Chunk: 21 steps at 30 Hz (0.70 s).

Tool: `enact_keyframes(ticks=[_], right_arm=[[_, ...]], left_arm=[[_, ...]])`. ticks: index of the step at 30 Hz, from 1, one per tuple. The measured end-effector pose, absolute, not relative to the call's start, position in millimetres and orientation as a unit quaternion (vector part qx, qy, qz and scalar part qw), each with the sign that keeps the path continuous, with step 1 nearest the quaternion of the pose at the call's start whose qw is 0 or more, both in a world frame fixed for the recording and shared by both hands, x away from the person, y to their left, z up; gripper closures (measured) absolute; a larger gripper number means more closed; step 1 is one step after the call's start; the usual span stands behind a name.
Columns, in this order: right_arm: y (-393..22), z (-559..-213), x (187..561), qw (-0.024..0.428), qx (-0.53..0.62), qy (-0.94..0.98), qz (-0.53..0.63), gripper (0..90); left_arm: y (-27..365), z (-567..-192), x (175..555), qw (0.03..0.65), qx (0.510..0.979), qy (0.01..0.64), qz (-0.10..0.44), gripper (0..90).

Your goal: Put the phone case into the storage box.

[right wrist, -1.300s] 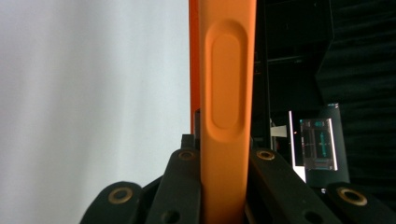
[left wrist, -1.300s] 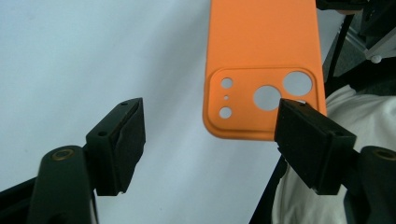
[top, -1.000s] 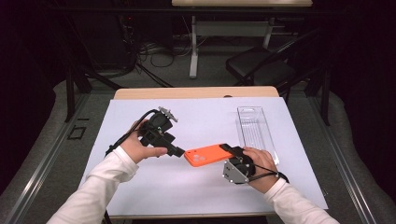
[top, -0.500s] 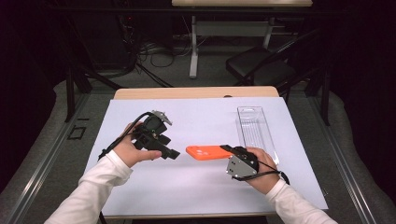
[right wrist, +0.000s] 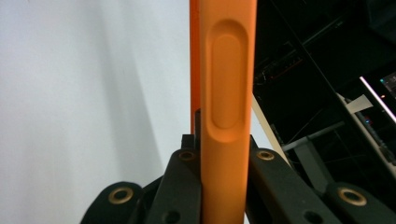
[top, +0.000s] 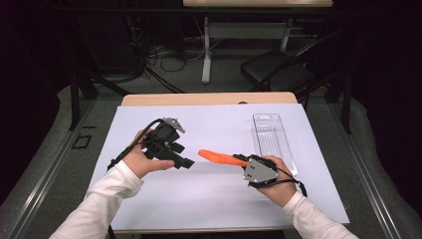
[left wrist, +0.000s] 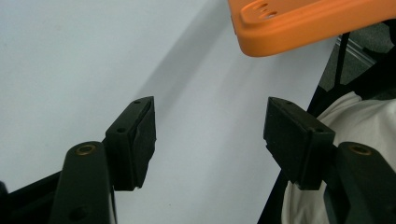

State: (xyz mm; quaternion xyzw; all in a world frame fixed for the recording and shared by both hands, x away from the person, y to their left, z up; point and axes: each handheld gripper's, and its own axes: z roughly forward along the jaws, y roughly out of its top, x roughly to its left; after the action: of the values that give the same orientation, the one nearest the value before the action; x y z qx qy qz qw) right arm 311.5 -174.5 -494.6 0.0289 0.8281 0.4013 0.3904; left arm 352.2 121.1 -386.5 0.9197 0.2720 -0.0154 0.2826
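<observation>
Orange case point(top: 215, 156) is clamped edge-on in right gripper point(top: 242, 160), raised a bit over the white table sheet point(top: 219, 209) near mid-table; its slot-like recess faces the right gripper view cam. Left gripper point(top: 188, 163) sits just beside the case's free end, not touching; jaws apart w/ nothing between, pads point(left wrist: 140, 135) over bare sheet. Clear plastic tray point(top: 271, 137) lies behind right hand.

Lighting: bright table, dark room.
I see the white tabletop point(top: 219, 199) evenly lit from above against a near-black surround. Soft shadows fall under both hands. Close up, the orange piece point(right wrist: 227, 93) looks slightly soft; no glare.
</observation>
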Motion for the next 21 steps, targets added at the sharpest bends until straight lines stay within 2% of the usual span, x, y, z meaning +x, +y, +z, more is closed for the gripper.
enact_keyframes(ticks=[9,11,21], right_arm=[[-174.2,-494.8,314.2,0.355,0.055,0.827,0.433,87.4],[-173.8,-494.7,314.8,0.348,0.059,0.826,0.44,87.4],[-173.7,-494.7,317.8,0.311,0.086,0.818,0.477,87.3]], left_arm=[[116.4,-386.1,353.7,0.29,0.918,0.271,-0.011,39.0],[115.6,-385.1,354.0,0.293,0.918,0.269,-0.016,42.1],[112.5,-381.1,352.8,0.313,0.911,0.269,0.004,42.6]])
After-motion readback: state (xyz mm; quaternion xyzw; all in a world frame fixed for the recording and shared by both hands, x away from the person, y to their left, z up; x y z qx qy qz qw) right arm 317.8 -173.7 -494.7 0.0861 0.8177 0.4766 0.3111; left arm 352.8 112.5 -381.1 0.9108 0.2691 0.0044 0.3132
